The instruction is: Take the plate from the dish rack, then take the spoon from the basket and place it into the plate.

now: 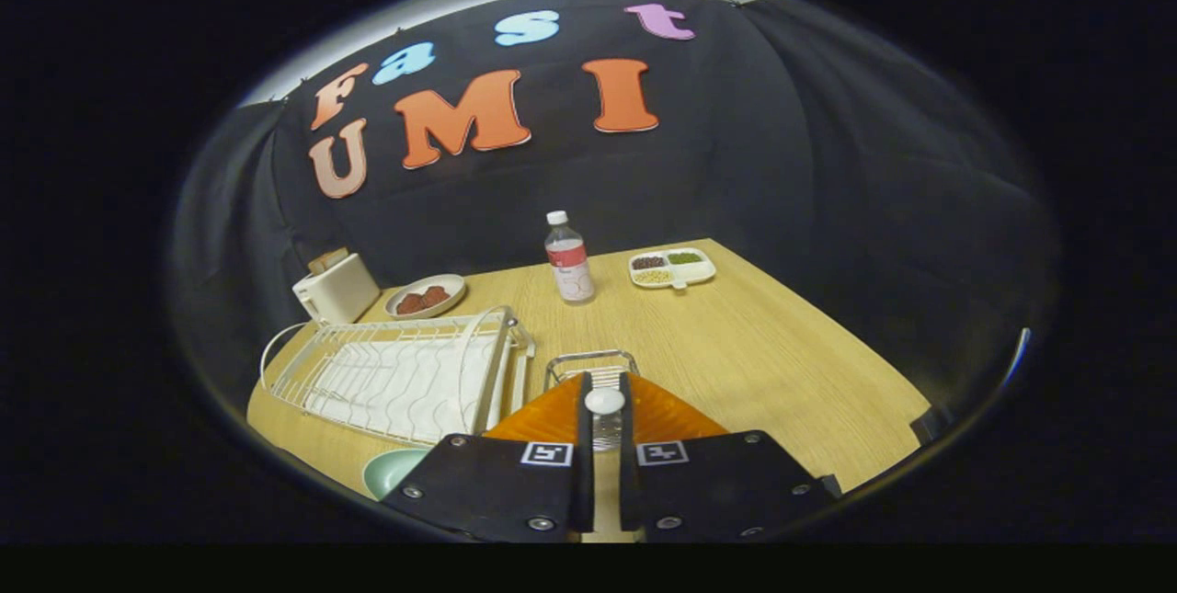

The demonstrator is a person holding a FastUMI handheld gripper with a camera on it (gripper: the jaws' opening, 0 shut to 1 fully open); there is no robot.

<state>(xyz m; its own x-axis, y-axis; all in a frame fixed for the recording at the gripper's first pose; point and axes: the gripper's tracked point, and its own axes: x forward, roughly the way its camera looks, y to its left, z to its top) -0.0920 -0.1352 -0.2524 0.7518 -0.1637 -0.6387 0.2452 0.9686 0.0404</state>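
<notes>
While nearly closed, gripper (605, 391) pinches spoon (605, 402)

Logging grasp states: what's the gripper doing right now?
Gripper: shut on the spoon, white end pinched between the fingertips above the wire basket.

claw (605, 391) | dark flat plates | silver screws | two square black-white markers | tips possibly ribbed

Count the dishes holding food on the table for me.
2: a round plate beside the toaster, and a divided tray right of the bottle, both well beyond the tool.
</notes>
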